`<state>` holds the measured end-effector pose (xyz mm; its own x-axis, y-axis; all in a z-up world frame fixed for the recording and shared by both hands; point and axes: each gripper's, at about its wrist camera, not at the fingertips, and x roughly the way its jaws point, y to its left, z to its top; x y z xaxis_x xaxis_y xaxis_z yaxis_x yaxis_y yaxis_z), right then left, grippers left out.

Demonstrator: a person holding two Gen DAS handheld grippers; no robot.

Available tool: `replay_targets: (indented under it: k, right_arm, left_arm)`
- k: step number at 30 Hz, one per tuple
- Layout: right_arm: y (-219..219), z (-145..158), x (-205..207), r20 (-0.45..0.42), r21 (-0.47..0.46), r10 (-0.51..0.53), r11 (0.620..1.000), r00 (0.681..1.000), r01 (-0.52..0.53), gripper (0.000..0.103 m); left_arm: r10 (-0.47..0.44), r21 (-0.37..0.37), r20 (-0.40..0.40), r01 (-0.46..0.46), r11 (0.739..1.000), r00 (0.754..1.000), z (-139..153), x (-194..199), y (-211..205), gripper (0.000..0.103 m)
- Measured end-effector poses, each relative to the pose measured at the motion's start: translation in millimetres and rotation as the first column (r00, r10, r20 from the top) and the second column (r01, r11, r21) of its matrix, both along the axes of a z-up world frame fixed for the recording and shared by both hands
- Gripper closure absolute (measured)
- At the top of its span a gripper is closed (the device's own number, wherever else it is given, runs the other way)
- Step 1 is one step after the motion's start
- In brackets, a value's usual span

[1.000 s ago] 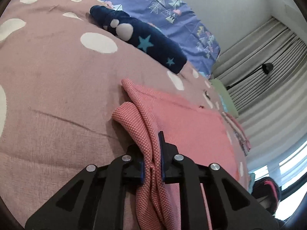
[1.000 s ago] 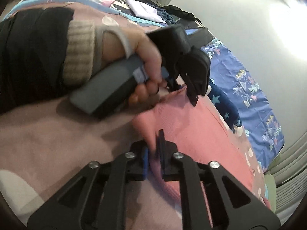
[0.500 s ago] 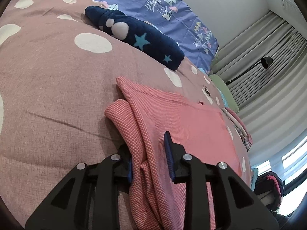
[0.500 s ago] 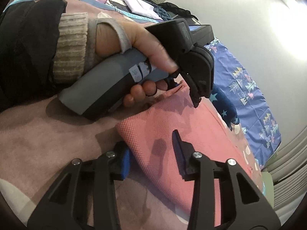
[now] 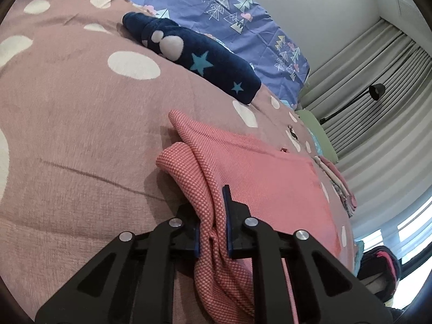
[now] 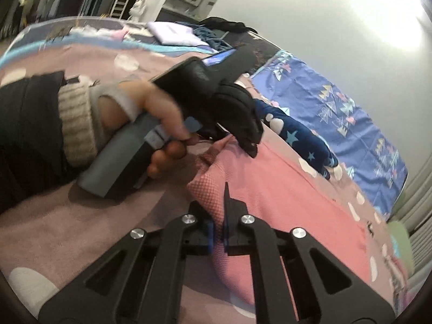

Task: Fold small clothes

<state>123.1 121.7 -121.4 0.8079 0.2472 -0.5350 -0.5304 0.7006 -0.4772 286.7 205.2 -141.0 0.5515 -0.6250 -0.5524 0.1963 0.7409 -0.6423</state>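
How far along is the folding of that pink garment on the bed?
Early to midway. Done: the pink garment lies partly doubled on the dotted blanket. In hand: the left gripper and right gripper, whose jaws have just been closing, each pinch a bunched edge. Left: carrying the fold over and flattening it; the navy star garment looks untouched.

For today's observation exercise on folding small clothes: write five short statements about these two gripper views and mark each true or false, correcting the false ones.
1. The left gripper is shut on the pink garment. True.
2. The right gripper hangs open over bare blanket. False: it is shut on an edge of the pink garment.
3. The navy star-patterned garment lies on top of the pink one. False: it lies apart, further back on the dotted blanket.
4. A hand holds the left gripper's grey handle. True.
5. The blanket is plain green. False: it is dusty pink with white dots.
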Motion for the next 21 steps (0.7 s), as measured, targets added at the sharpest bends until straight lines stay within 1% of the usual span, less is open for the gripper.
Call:
replay_targets:
  k: [2,4,8,10,14,16,21]
  right_arm:
    - [-7.0,5.3,0.6,-0.007,0.027,-0.006,1.000,1.000,0.007,0.099]
    - [-15.1,12.8,0.1,0.001,0.049,-0.012,0.999,1.000,0.012,0.099]
    - [-41.3,32.5,-0.9,-0.004,0.130,-0.041,0.991,0.999,0.041,0.099]
    - [-55.0,40.4,0.4,-0.006,0.157,-0.054,0.986,0.999,0.054,0.099]
    - [-91.4,55.2,-1.5,0.005,0.211,-0.098,0.973,0.995,0.095,0.099]
    - [-110.0,59.7,-1.9,0.000,0.237,-0.122,0.964,0.993,0.119,0.099]
    - [-166.0,67.9,0.5,-0.050,0.323,-0.184,0.927,0.982,0.190,0.099]
  left_arm:
    - [0.001,0.023,0.017,-0.001,1.000,1.000,8.6,-1.8,-5.3,0.090]
    - [0.000,0.029,0.027,-0.001,1.000,1.000,17.4,-1.7,-10.4,0.090]
    - [-0.002,0.052,0.052,0.000,0.999,0.999,46.5,-0.6,-28.4,0.090]
    - [-0.010,0.080,0.066,0.004,0.997,0.998,60.3,0.1,-41.2,0.090]
    - [-0.033,0.146,0.090,0.020,0.989,0.995,86.9,1.4,-76.2,0.090]
    - [-0.047,0.175,0.098,0.029,0.984,0.994,95.1,2.3,-95.4,0.090]
    - [-0.085,0.243,0.114,0.055,0.968,0.990,109.1,4.6,-153.5,0.090]
